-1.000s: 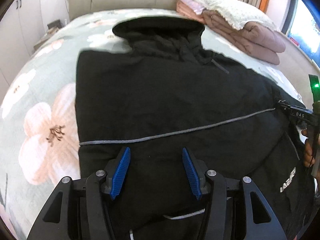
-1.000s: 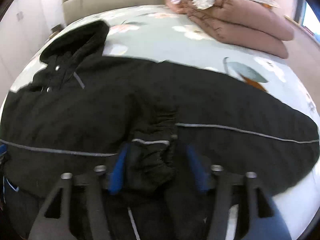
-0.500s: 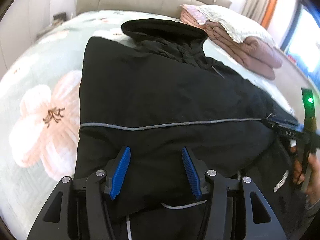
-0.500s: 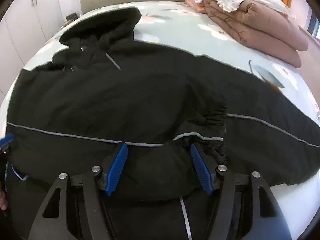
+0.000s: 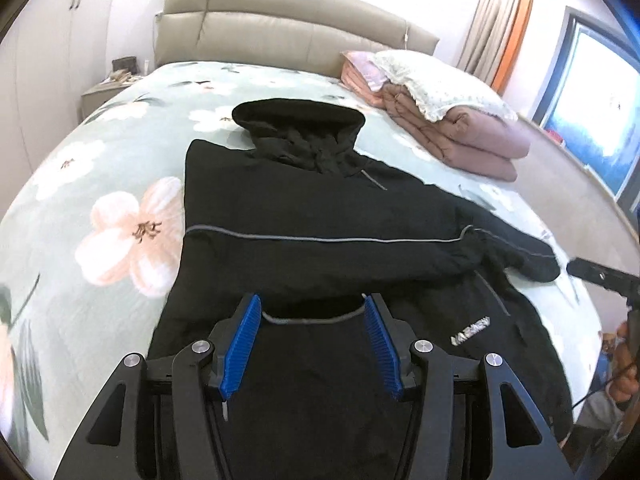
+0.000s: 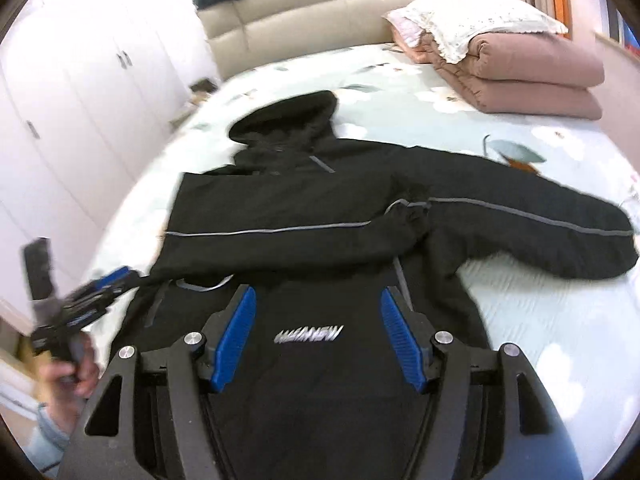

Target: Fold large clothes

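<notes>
A black hooded jacket (image 5: 320,208) lies flat on the bed, hood (image 5: 298,120) towards the headboard. Its left sleeve (image 5: 320,240), with a grey stripe, is folded across the chest. Its right sleeve (image 6: 540,224) stretches out to the right on the sheet. My left gripper (image 5: 312,340) is open and empty above the jacket's lower left part. My right gripper (image 6: 320,332) is open and empty above the chest logo (image 6: 308,334). The left gripper also shows at the left edge of the right wrist view (image 6: 80,304).
The bed has a floral green sheet (image 5: 120,184). A folded pink quilt with a white pillow (image 5: 448,120) lies at the far right. A beige headboard (image 5: 280,36) stands behind. White wardrobes (image 6: 80,92) line the left. A window (image 5: 600,108) is on the right.
Both grippers have drawn back and up from the jacket. The right gripper has let go of the left sleeve's cuff, which now lies across the chest.
</notes>
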A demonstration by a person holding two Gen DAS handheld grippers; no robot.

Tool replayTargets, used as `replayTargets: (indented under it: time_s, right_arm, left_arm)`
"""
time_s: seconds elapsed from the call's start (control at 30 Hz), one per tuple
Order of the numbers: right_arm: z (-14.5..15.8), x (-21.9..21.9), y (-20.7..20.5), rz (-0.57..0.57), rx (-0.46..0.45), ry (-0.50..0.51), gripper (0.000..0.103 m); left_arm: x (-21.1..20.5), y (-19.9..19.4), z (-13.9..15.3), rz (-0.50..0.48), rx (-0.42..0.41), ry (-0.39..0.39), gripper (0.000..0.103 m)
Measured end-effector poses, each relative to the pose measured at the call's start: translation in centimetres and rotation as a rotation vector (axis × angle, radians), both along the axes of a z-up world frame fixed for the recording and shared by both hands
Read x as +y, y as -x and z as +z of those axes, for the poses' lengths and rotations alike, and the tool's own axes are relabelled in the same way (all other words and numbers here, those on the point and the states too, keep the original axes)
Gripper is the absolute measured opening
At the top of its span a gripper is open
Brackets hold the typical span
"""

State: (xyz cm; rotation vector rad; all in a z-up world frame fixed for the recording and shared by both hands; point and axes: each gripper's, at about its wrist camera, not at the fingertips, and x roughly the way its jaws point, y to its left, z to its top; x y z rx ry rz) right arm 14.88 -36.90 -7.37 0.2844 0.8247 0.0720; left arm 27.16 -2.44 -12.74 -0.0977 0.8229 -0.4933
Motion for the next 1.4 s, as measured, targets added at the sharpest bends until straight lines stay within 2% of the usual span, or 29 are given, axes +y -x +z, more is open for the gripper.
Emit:
replayTargets:
  time_s: [0.03,0.13,0.27,0.3,0.37,0.43,0.47,0.5,0.53,0.6,0.67,0.97,1.4]
  right_arm:
    - [-0.3,0.0,0.4,-0.006,0.003,0.012,0.076]
    - [-3.0,-0.4,-1.0,-0.033,0.041,0.072,0.078]
    - [-9.7,-1.3,-5.2,-0.019,0.072,0.106,0.078]
    - [-10.8,-1.6,-5.8,-0.025,0.075,0.121,0.078]
    - [-13.7,-1.9,-7.7,-0.058,0.123,0.224,0.078]
    - [-15.7,-1.5,-8.9,-0.053,0.167,0.302,0.089]
    - [-15.6,-1.3,-8.9,-0.061,0.147,0.317,0.091]
    - [-15.5,-1.2,-8.9,-0.063,0.146,0.307,0.100]
    - [-15.9,-1.1,-8.9,-0.045,0.142,0.277,0.103]
    - [-16.4,-0.9,-8.6,-0.049,0.107,0.283,0.103]
    - [-16.4,-0.9,-8.7,-0.048,0.116,0.283,0.103]
    - [-16.4,-0.8,-8.6,-0.049,0.112,0.281,0.103]
    - [-16.4,-0.9,-8.6,-0.049,0.112,0.280,0.103]
  left_arm:
    - [0.1,0.1,-0.6,0.010,0.011,-0.008,0.056]
    - [0.0,-1.1,-4.0,0.067,0.063,-0.061,0.056]
    - [-0.2,-2.1,-8.3,0.115,0.113,-0.053,0.055]
    - [-0.5,-1.9,-8.9,0.116,0.083,-0.066,0.055]
    - [-1.2,-1.7,-9.1,0.113,0.040,-0.104,0.056]
    - [-1.9,-1.8,-9.1,0.102,0.030,-0.140,0.058]
    - [-2.1,-1.9,-9.3,0.097,0.028,-0.143,0.060]
    - [-2.1,-2.0,-9.3,0.092,0.027,-0.143,0.060]
    - [-2.0,-2.1,-9.4,0.091,0.027,-0.141,0.061]
    - [-1.9,-2.2,-9.5,0.092,0.027,-0.130,0.061]
    - [-2.1,-2.1,-9.5,0.094,0.023,-0.134,0.061]
    - [-2.9,-1.4,-9.8,0.099,-0.007,-0.207,0.061]
    - [-2.8,-1.3,-9.9,0.099,-0.019,-0.207,0.061]
